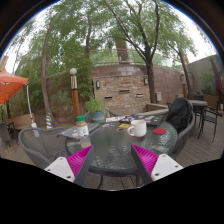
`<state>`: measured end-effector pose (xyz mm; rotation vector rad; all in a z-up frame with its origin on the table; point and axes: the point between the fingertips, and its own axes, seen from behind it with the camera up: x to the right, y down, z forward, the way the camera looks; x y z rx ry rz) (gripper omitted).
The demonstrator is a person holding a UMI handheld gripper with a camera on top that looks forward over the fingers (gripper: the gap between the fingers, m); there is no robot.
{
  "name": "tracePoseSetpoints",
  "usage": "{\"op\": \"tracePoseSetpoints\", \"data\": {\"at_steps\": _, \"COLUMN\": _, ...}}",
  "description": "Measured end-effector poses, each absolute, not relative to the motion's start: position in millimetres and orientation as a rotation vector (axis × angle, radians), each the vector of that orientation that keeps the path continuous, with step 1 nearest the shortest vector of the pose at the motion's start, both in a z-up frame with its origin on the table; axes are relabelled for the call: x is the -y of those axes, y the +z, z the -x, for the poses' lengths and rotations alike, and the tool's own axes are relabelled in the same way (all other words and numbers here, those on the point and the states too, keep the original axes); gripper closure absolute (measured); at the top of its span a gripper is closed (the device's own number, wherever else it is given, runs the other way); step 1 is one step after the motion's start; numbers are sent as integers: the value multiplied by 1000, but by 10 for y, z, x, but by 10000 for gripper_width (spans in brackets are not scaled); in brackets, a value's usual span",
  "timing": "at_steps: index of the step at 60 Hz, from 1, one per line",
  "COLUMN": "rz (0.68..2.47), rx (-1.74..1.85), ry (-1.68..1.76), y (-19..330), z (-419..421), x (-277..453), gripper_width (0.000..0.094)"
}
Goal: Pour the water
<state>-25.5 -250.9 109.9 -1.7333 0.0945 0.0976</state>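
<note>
Left to right across the round glass-topped patio table (110,150), a clear plastic bottle with a green cap (82,129) stands upright toward the left, a white mug (138,128) sits near the middle with a small yellow item beside it, and a red-lidded clear container (160,134) lies further right. The gripper (112,160) is spread wide and holds nothing, its magenta-padded fingers (80,160) resting low over the near edge of the table. The bottle, vertical in its long axis, lies ahead and to the left of the fingers, well apart from them, so a grasp for pouring would probably call for swinging left and forward.
</note>
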Motion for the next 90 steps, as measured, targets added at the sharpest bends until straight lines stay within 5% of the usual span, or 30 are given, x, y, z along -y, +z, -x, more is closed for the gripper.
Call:
{"op": "tracePoseSetpoints", "data": {"at_steps": 26, "rz": 1680, "rx": 18, "ry": 125, "y": 1262, "z": 738, "x": 2017, "gripper_width": 101}}
{"op": "tracePoseSetpoints", "data": {"at_steps": 54, "rz": 1688, "rx": 59, "ry": 13, "y": 943, "z": 1636, "x": 107, "gripper_width": 123}}
{"op": "tracePoseSetpoints", "data": {"at_steps": 57, "rz": 1701, "rx": 32, "ry": 11, "y": 907, "z": 1633, "x": -3, "gripper_width": 185}}
{"op": "tracePoseSetpoints", "data": {"at_steps": 60, "rz": 1733, "rx": -2, "ry": 8, "y": 838, "z": 1638, "x": -15, "gripper_width": 468}}
{"op": "tracePoseSetpoints", "data": {"at_steps": 61, "rz": 1750, "rx": -9, "ry": 13, "y": 796, "z": 1646, "x": -20, "gripper_width": 492}}
{"op": "tracePoseSetpoints", "data": {"at_steps": 78, "rz": 1737, "rx": 81, "ry": 75, "y": 846, "z": 1756, "x": -47, "gripper_width": 496}}
{"op": "tracePoseSetpoints", "data": {"at_steps": 90, "rz": 1729, "rx": 90, "ry": 137, "y": 1049, "z": 1610, "x": -186, "gripper_width": 639}}
